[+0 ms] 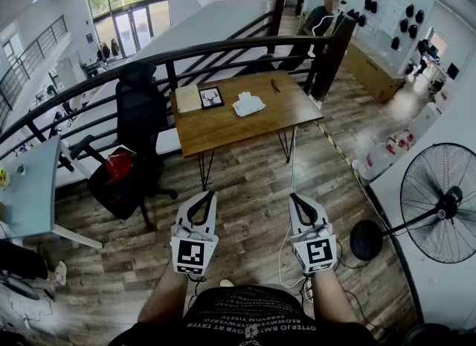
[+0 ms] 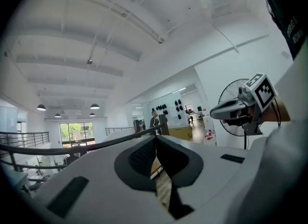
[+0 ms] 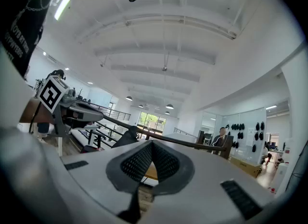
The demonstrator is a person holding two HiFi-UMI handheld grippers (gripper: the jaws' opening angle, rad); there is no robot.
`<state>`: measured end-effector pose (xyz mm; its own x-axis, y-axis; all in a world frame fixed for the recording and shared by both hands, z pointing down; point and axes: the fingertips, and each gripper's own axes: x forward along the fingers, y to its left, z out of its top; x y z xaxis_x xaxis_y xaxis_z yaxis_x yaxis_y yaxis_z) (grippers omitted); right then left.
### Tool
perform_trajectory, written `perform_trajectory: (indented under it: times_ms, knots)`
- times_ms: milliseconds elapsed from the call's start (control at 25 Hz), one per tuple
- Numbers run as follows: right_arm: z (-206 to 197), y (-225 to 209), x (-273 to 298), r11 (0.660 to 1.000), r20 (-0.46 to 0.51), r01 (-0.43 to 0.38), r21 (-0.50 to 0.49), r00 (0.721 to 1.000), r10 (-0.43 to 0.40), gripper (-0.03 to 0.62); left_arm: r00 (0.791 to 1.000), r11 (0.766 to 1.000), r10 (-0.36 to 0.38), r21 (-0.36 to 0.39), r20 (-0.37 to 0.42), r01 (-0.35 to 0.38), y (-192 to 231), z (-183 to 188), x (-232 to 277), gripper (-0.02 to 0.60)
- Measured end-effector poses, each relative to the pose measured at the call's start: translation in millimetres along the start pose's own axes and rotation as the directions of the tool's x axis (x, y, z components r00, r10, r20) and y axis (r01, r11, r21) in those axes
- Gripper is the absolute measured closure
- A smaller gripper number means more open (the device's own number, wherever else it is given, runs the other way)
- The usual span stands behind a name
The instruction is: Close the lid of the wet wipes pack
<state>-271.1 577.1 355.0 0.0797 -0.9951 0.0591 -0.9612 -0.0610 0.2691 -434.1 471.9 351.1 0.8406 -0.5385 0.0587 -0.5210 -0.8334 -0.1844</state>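
Note:
The wet wipes pack (image 1: 248,104) is a white, crumpled-looking packet on the wooden table (image 1: 223,130), several steps ahead of me. It is too small to tell how its lid stands. My left gripper (image 1: 210,196) and right gripper (image 1: 296,197) are held side by side close to my body over the wooden floor, far short of the table. In the left gripper view the left gripper (image 2: 155,138) has its jaws together with nothing between them. The right gripper (image 3: 151,142) is likewise shut and empty in its own view.
On the table also lie a tan pad (image 1: 188,98), a framed picture (image 1: 212,97) and a small dark object (image 1: 275,84). A black office chair (image 1: 137,114) with a red bag (image 1: 119,164) stands left of it. A floor fan (image 1: 445,203) stands at right, with a black railing (image 1: 223,45) behind the table.

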Motion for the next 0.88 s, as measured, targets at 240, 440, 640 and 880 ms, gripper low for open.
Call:
perform_trajectory:
  times_ms: [240,440,640,880]
  knots:
    - [-1.0,11.3,4.7,1.000,-0.007,-0.006,0.020,1.000,0.006,0.580,1.000,1.000,-0.014,-0.001,-0.015,0.014,5.1,-7.8,-3.7,0.554]
    - [-0.9,21.7,10.9,0.999,-0.011,-0.007,0.041,1.000,0.007,0.580,0.999,1.000,-0.018,-0.008,-0.032,0.018,11.2,-17.8,-7.1,0.554]
    - [-6.8,31.3,13.5,0.998,-0.016,-0.008,0.063,1.000,0.009,0.579,0.999,0.999,-0.006,-0.036,-0.042,0.005,16.8,-27.1,-12.8,0.554]
    - [-13.6,26.1,14.4,0.996,-0.049,-0.011,0.089,0.999,0.016,0.577,0.999,0.998,0.014,-0.057,-0.045,-0.016,18.2,-31.8,-11.2,0.554]
